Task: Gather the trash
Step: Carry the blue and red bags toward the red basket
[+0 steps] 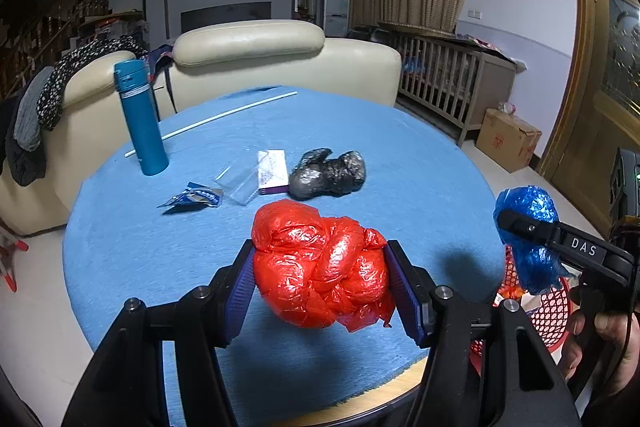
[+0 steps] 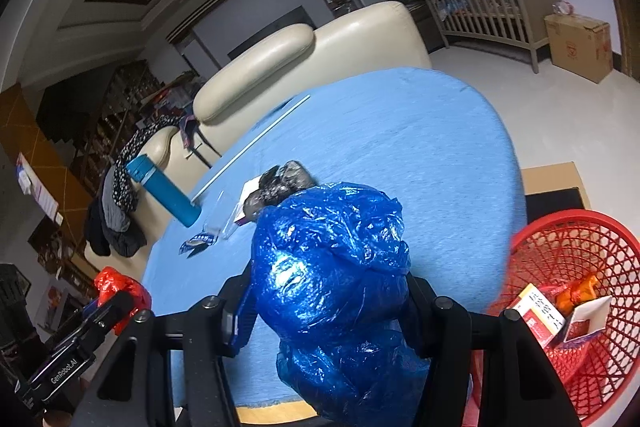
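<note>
In right wrist view, blue bag (image 2: pixel 336 291) hides claw pads; black bag (image 2: pixel 280 187) half-covered.

— What is your right gripper (image 2: pixel 328 311) carrying?

— Your jaws are clamped on a crumpled blue plastic bag (image 2: pixel 332 291), which bulges above and hangs below the fingers (image 2: pixel 420 307).

— And beside you?

— A red mesh basket (image 2: pixel 600 259) sits at your lower right, just off the edge of the round blue table (image 2: pixel 420 147), with a red-and-white box (image 2: pixel 538 315) and an orange wrapper (image 2: pixel 576 293) inside.

— What lies on the table?

— A crumpled black bag (image 2: pixel 280 183), a teal bottle (image 2: pixel 164 191), a white rod (image 2: pixel 252 143). Your left gripper (image 2: pixel 116 301) holds a red bag (image 2: pixel 116 285) at lower left.
</note>
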Demonstrator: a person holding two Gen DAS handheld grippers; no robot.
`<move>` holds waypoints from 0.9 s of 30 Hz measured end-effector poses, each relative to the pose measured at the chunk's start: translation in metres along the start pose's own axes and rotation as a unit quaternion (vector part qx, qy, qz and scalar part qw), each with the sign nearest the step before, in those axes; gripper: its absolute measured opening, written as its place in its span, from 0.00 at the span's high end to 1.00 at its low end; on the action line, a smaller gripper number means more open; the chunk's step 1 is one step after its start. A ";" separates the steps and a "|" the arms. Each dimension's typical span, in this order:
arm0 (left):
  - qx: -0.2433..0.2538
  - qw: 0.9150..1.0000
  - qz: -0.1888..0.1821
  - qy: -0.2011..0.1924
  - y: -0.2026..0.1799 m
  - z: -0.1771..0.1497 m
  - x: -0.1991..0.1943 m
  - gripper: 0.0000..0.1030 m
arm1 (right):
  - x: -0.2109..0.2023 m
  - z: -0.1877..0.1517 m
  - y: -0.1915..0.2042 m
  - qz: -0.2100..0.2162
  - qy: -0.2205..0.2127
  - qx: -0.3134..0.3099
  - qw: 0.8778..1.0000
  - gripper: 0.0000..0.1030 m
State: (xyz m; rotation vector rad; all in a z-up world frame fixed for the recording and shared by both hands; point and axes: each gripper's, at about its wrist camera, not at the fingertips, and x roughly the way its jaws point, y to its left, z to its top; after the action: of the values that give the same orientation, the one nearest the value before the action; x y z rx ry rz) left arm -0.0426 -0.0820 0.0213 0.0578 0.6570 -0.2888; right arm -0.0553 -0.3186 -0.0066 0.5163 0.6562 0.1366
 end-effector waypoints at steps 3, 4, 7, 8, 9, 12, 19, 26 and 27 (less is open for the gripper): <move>0.011 1.000 -0.006 0.004 -0.010 0.000 0.003 0.38 | -0.007 0.001 -0.014 -0.005 -0.008 0.013 1.000 0.40; 0.016 1.000 -0.008 0.006 -0.015 0.000 0.005 0.38 | -0.009 0.001 -0.019 -0.007 -0.011 0.018 1.000 0.40; 0.032 0.999 -0.014 0.009 -0.029 0.001 0.009 0.38 | -0.016 0.001 -0.036 -0.014 -0.018 0.034 0.999 0.40; 0.036 0.999 -0.018 0.011 -0.033 0.001 0.011 0.38 | -0.018 0.001 -0.041 -0.016 -0.020 0.038 0.999 0.40; 0.042 0.999 -0.022 0.012 -0.039 0.002 0.012 0.38 | -0.021 0.001 -0.048 -0.020 -0.022 0.044 0.999 0.40; 0.057 0.998 -0.034 0.017 -0.056 0.003 0.018 0.38 | -0.031 0.000 -0.069 -0.031 -0.030 0.061 0.997 0.40; 0.083 0.993 -0.072 0.029 -0.095 0.005 0.037 0.38 | -0.051 0.000 -0.121 -0.069 -0.041 0.098 0.992 0.40; 0.100 0.989 -0.101 0.031 -0.121 0.010 0.050 0.38 | -0.064 -0.006 -0.171 -0.132 -0.036 0.121 0.983 0.40; 0.102 0.989 -0.105 0.031 -0.125 0.011 0.052 0.38 | -0.065 -0.007 -0.176 -0.140 -0.034 0.123 0.982 0.40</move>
State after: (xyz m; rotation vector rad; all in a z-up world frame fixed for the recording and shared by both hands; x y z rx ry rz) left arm -0.0326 -0.2161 0.0030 0.1954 0.6941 -0.5599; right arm -0.1177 -0.4862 -0.0633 0.6565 0.6762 -0.2303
